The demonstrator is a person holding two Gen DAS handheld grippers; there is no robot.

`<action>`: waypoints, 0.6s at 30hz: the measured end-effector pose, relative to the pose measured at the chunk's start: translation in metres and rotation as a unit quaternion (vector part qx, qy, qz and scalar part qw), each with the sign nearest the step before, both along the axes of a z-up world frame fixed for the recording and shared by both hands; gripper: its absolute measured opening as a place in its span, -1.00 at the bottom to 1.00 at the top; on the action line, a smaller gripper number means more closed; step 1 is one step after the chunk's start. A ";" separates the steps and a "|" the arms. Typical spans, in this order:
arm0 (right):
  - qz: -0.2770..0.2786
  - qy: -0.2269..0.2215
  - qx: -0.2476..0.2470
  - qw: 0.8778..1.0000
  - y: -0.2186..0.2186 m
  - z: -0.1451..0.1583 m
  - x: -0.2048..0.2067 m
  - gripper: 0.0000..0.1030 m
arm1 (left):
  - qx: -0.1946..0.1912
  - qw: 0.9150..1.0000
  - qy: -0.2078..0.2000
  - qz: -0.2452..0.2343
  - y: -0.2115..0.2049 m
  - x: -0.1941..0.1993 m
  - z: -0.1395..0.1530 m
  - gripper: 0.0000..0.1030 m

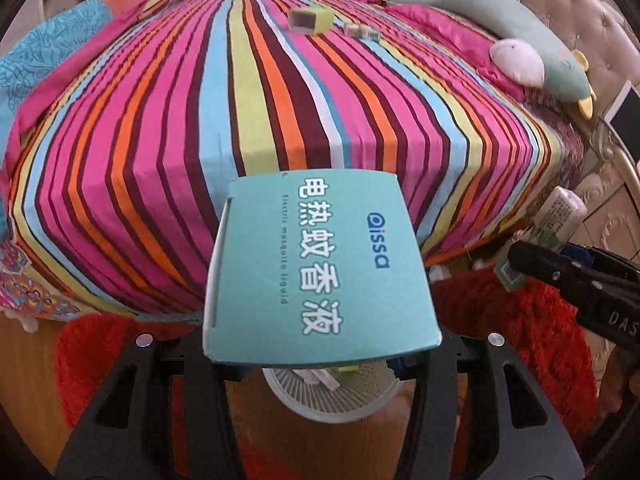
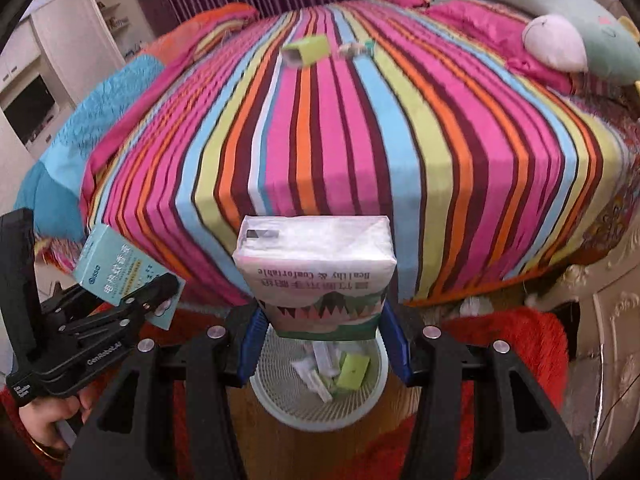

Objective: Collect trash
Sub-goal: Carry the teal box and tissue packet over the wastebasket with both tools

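The left gripper (image 1: 320,360) is clamped on a teal carton (image 1: 320,268) printed with white Chinese characters, a blue "aissa" logo and the words "Electric mosquito liquid", one white edge showing along its side. The right gripper (image 2: 320,344), blue pads pressed in, grips a soft white tissue pack (image 2: 316,276) with a pink and green mountain pattern and upside-down lettering. Both items hang above a white mesh wastebasket (image 2: 280,400) that holds a lime-green box and white scraps. It stands on a wooden floor beside a red shaggy rug (image 2: 500,344). Beyond lies the striped bedspread (image 2: 360,140), with a lime-green box (image 2: 306,51) on it.
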State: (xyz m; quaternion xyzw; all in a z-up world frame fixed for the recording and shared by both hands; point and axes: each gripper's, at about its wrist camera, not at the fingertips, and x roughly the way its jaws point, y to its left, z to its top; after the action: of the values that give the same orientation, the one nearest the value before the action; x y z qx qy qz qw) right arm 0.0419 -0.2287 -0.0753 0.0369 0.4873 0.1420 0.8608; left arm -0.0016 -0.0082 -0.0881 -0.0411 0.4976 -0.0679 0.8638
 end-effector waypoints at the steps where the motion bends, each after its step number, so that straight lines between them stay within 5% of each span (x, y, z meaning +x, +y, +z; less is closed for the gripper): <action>1: 0.001 0.007 0.000 1.000 0.002 -0.005 -0.002 -0.05 | 0.000 1.000 0.003 -0.003 -0.002 -0.003 -0.003 -0.06; 10: -0.005 0.137 0.024 0.990 0.003 -0.067 0.004 -0.05 | -0.022 0.994 0.107 -0.015 -0.012 -0.002 -0.065 -0.06; 18: -0.033 0.275 0.046 0.960 0.010 -0.138 0.008 -0.05 | -0.046 0.976 0.212 0.004 -0.013 0.011 -0.129 -0.06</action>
State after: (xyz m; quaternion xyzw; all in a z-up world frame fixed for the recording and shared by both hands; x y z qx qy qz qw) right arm 0.0498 -0.2185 -0.2131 0.1306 0.6968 0.1205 0.6949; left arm 0.0091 -0.0209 -0.2173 -0.0966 0.6657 -0.0766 0.7360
